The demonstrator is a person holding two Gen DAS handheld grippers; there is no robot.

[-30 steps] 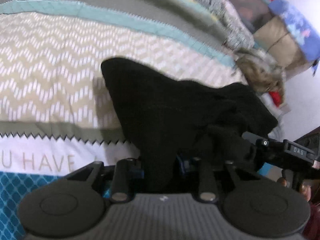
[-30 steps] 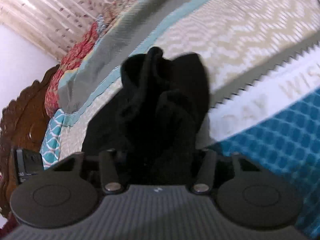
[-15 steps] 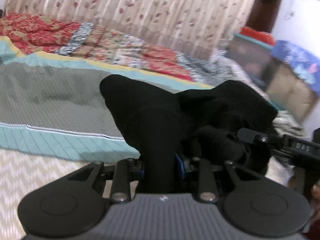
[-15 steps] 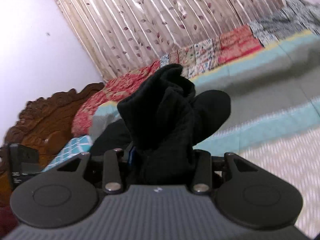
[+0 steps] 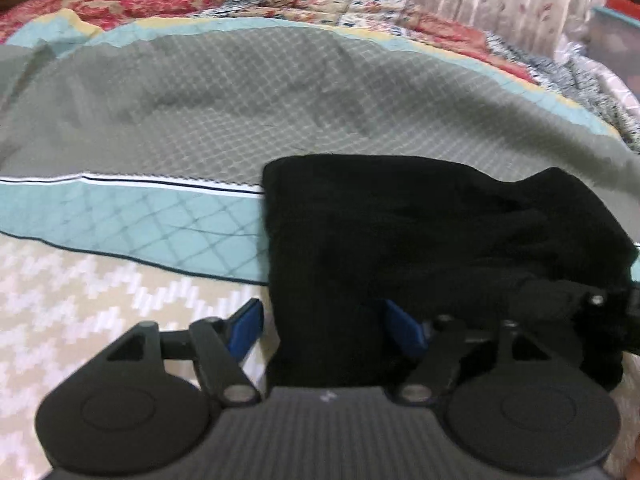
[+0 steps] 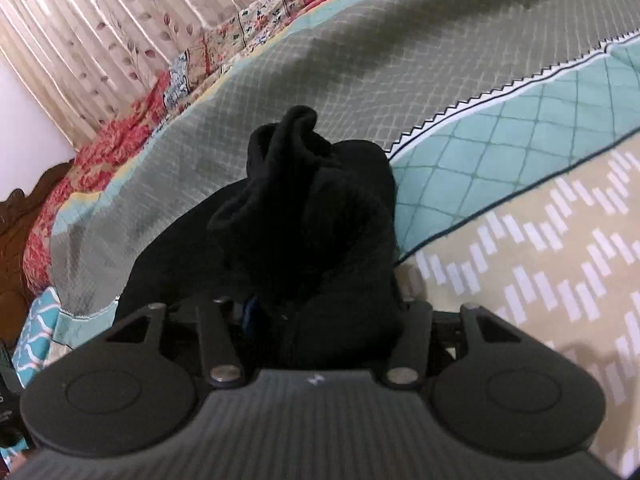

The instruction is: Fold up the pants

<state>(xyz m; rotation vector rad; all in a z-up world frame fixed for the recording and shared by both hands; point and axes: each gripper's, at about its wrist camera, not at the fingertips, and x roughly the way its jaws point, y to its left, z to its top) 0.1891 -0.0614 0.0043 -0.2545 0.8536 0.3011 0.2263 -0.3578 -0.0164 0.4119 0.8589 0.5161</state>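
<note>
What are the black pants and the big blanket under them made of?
The black pants look like soft knit or fleece cloth: matte, no shine, bunching in thick rounded folds. The exact fibre can't be told. The bedspread looks like quilted woven fabric, probably cotton: a stitched diamond grid puckers its grey and teal bands.

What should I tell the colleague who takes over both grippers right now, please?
Left gripper: open, blue pads spread, pants lying between them.
Right gripper: fingers hidden under bunched cloth; grip unclear.
Pants: a black heap on the quilt, across its grey and teal bands.
Done: pants brought down onto the bed.
Left: no neat fold shows yet; flatten and fold.
</note>
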